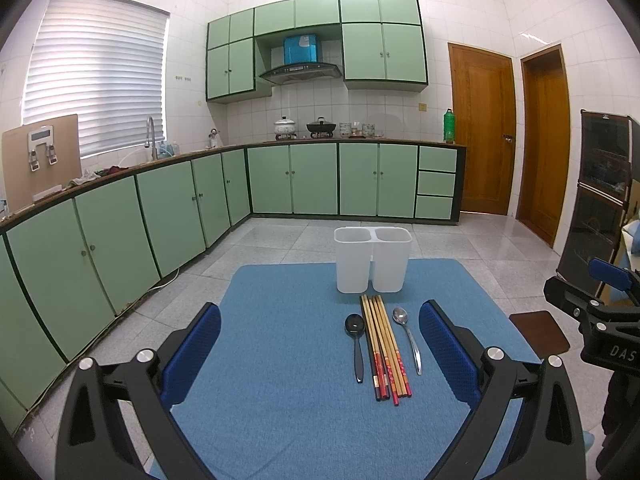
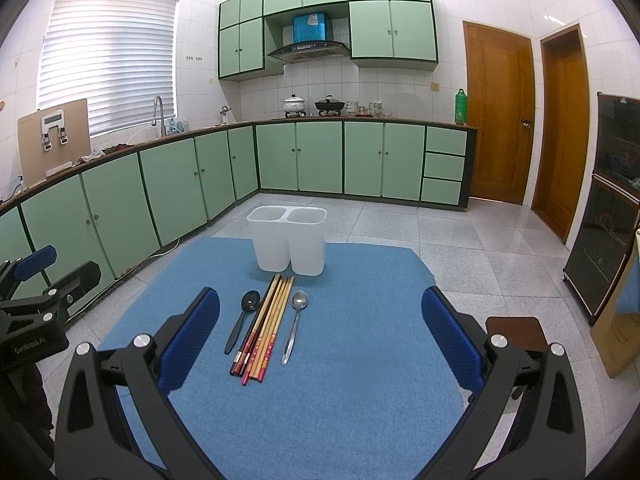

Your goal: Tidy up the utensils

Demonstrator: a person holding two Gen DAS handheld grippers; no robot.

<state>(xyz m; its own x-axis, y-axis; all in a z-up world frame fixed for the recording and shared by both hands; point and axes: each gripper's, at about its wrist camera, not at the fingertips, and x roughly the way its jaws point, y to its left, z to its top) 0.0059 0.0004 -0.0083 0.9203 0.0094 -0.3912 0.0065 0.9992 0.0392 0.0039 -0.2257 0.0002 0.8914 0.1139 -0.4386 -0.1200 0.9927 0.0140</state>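
A white two-compartment utensil holder (image 1: 373,259) (image 2: 287,239) stands empty at the far side of a blue mat (image 1: 280,380) (image 2: 340,340). In front of it lie a black spoon (image 1: 356,344) (image 2: 242,318), a bundle of several wooden chopsticks (image 1: 384,348) (image 2: 266,326) and a silver spoon (image 1: 408,338) (image 2: 294,326), all side by side. My left gripper (image 1: 320,344) is open and empty above the mat, left of the utensils. My right gripper (image 2: 320,336) is open and empty, right of them.
The mat covers a small table over a tiled floor. A brown stool (image 1: 538,332) (image 2: 516,332) stands at the right. Green cabinets (image 1: 120,232) run along the left and back walls. A dark glass cabinet (image 2: 612,208) stands at the right.
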